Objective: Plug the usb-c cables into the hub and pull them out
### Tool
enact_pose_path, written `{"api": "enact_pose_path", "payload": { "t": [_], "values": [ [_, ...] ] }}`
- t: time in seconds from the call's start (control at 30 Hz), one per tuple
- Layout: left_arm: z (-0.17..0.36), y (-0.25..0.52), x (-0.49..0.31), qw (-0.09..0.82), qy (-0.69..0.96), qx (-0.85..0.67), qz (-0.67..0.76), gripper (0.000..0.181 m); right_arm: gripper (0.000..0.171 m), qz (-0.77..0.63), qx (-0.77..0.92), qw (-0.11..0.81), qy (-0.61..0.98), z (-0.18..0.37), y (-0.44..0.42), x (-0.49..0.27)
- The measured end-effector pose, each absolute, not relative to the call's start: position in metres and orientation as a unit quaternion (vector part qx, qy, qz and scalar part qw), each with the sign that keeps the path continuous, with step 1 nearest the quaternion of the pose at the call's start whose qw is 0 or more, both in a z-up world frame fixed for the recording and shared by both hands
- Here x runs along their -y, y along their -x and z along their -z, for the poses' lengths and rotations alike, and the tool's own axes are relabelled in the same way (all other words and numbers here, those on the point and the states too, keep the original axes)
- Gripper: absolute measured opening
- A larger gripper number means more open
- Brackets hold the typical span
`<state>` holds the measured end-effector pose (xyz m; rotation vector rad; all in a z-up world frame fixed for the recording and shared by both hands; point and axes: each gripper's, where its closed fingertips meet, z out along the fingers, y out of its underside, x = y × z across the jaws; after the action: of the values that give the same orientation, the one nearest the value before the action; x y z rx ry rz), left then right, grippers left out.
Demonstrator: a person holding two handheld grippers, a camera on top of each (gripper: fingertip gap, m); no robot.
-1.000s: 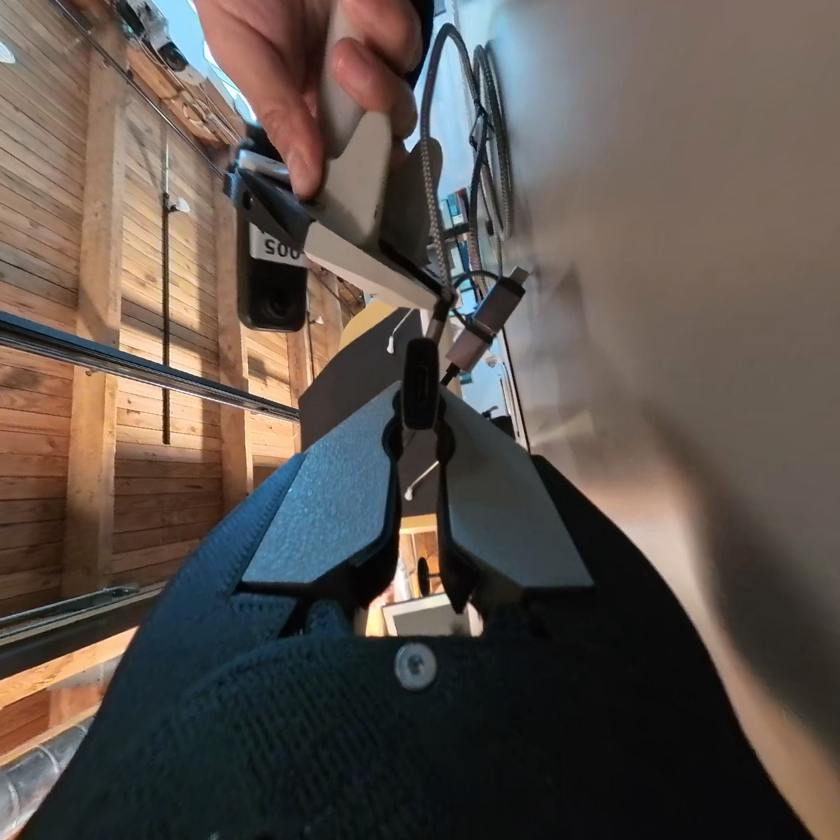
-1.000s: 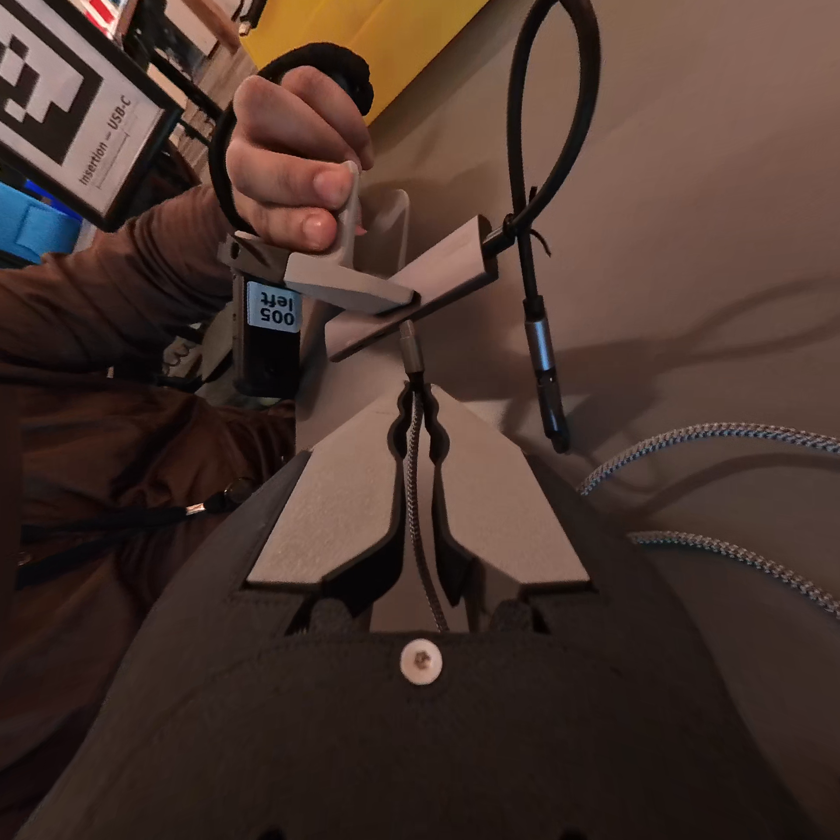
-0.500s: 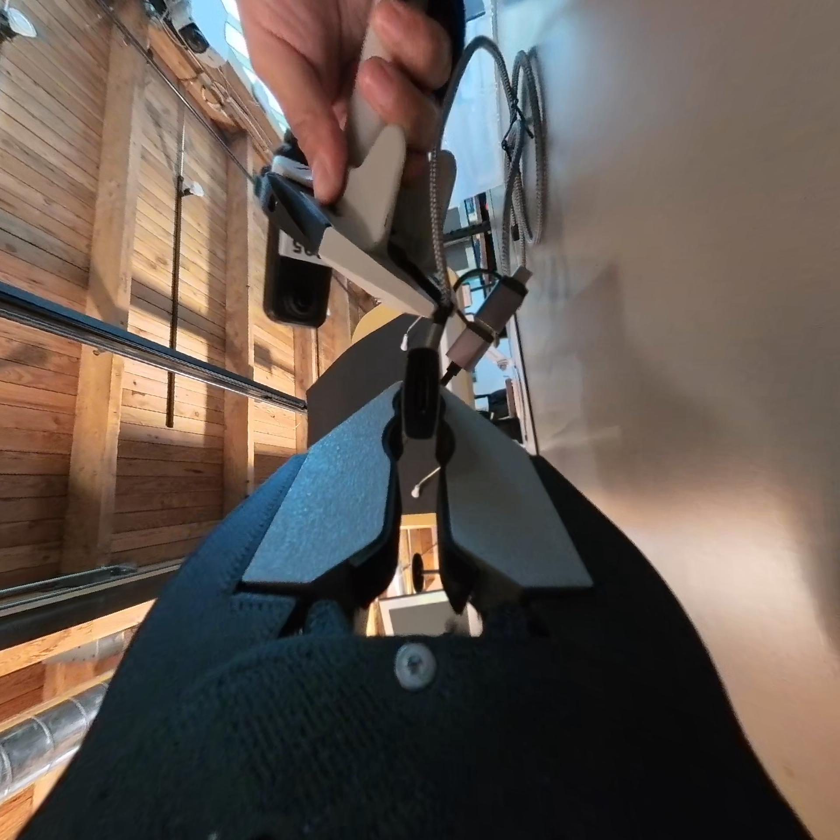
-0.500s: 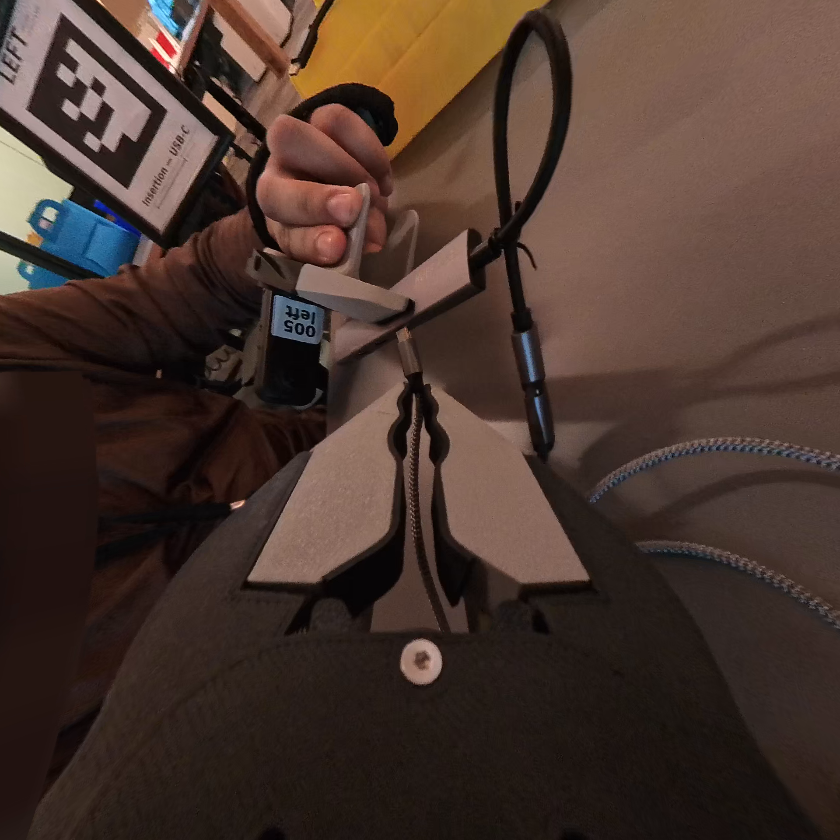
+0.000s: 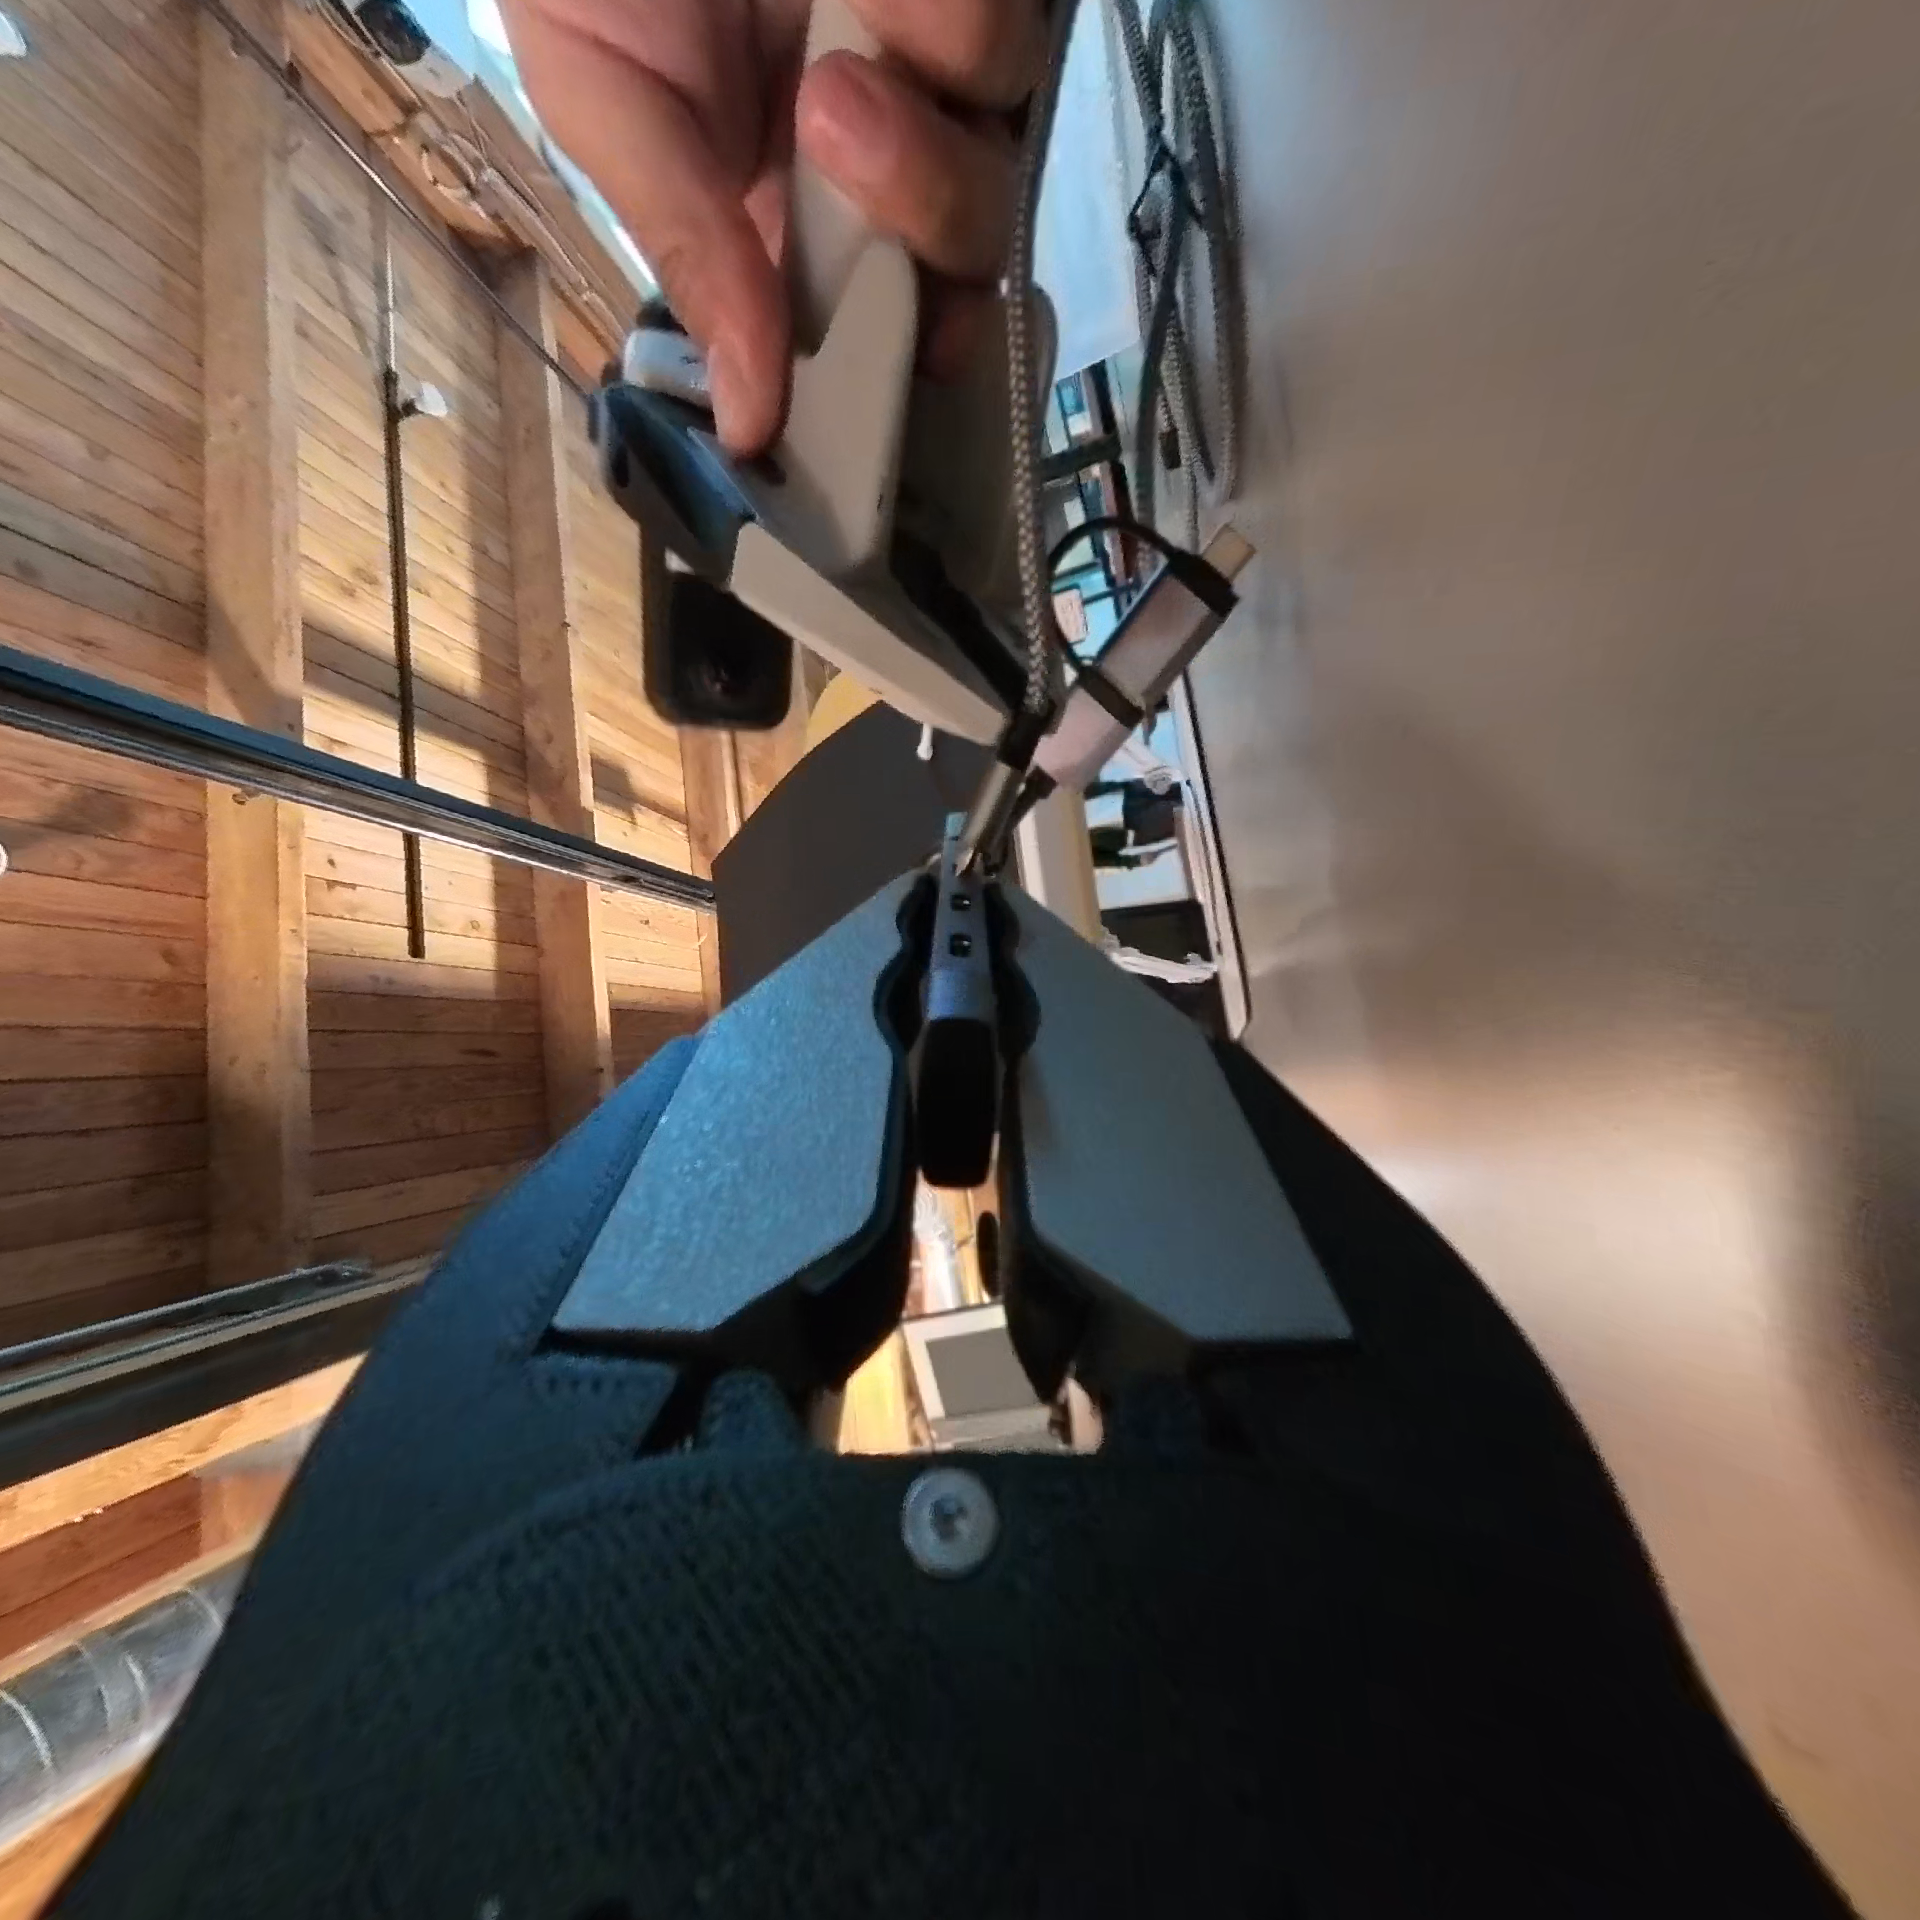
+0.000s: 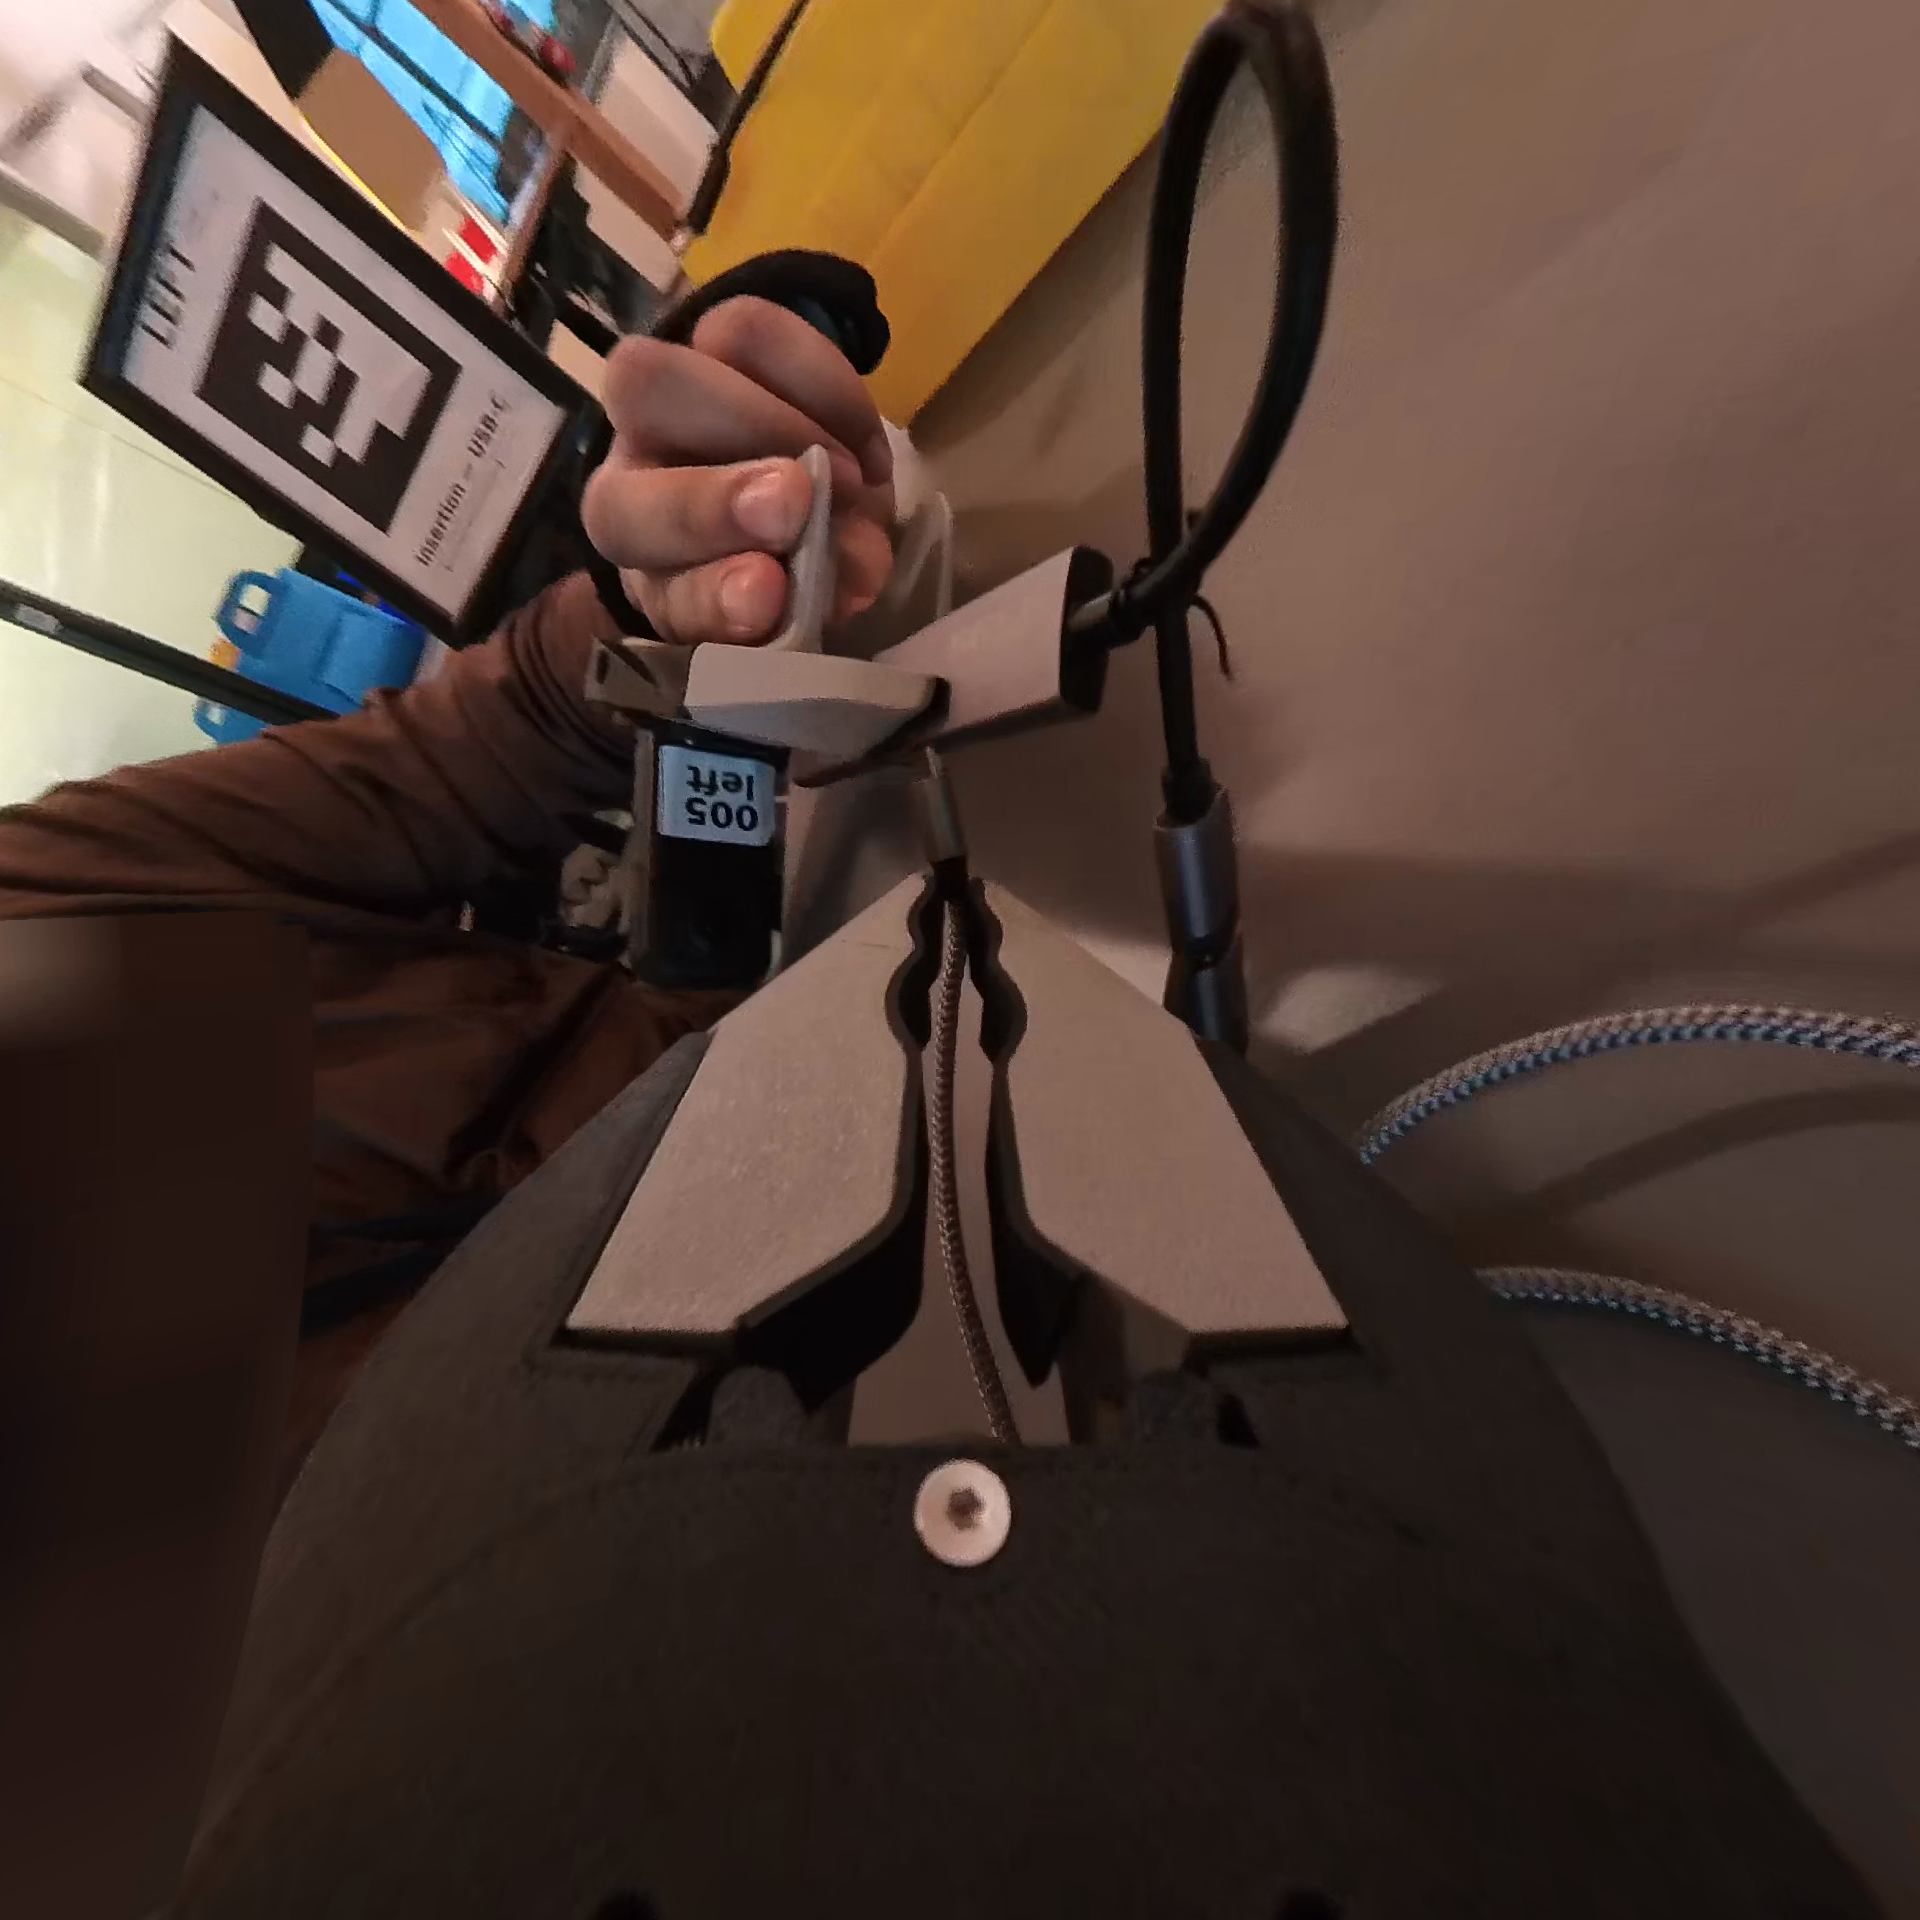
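My left gripper (image 5: 958, 894) is shut on the grey USB hub (image 5: 956, 1029), seen edge-on between the fingers. In the right wrist view the hub (image 6: 1023, 655) is a grey bar held slanted. My right gripper (image 6: 948, 894) is shut on a braided USB-C cable (image 6: 951, 1091) just behind its metal plug (image 6: 943, 821). The plug's tip meets the hub's edge; I cannot tell how deep it sits. The left wrist view shows the same plug (image 5: 995, 810) at the hub's end. The hub's own black cable (image 6: 1247, 312) loops up, and its plug (image 6: 1200, 914) hangs down.
Both tools hang over a beige table (image 5: 1558, 727). Two braided cables (image 6: 1662, 1039) lie on it at the right, and coiled cables (image 5: 1184, 239) farther off. A framed marker sign (image 6: 332, 343), a blue container (image 6: 312, 644) and a yellow panel (image 6: 935, 156) stand behind. My two grippers' fingertips are within a few centimetres of each other.
The two grippers have drawn closer together and tilted. The hub now sits deeper between my left fingers. Both grips are unchanged.
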<state>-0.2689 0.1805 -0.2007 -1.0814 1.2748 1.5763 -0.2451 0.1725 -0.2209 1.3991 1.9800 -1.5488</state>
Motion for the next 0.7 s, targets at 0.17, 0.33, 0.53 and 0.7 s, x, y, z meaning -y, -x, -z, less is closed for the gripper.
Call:
{"api": "enact_pose_path", "payload": {
  "t": [0.17, 0.33, 0.53, 0.7],
  "values": [
    [0.206, 0.277, -0.183, 0.393, 0.461, -0.495, -0.623, 0.007, 0.001, 0.562, -0.653, 0.132, -0.49, 0.213, 0.25, -0.175],
    [0.207, 0.283, -0.186, 0.397, 0.49, -0.476, -0.613, 0.007, 0.001, 0.561, -0.649, 0.11, -0.502, 0.214, 0.256, -0.178],
    [0.213, 0.289, -0.19, 0.383, 0.53, -0.458, -0.602, 0.006, 0.0, 0.556, -0.641, 0.089, -0.521, 0.221, 0.263, -0.18],
    [0.212, 0.289, -0.192, 0.383, 0.539, -0.448, -0.602, 0.006, 0.0, 0.565, -0.636, 0.092, -0.518, 0.22, 0.264, -0.18]
  ]
}}
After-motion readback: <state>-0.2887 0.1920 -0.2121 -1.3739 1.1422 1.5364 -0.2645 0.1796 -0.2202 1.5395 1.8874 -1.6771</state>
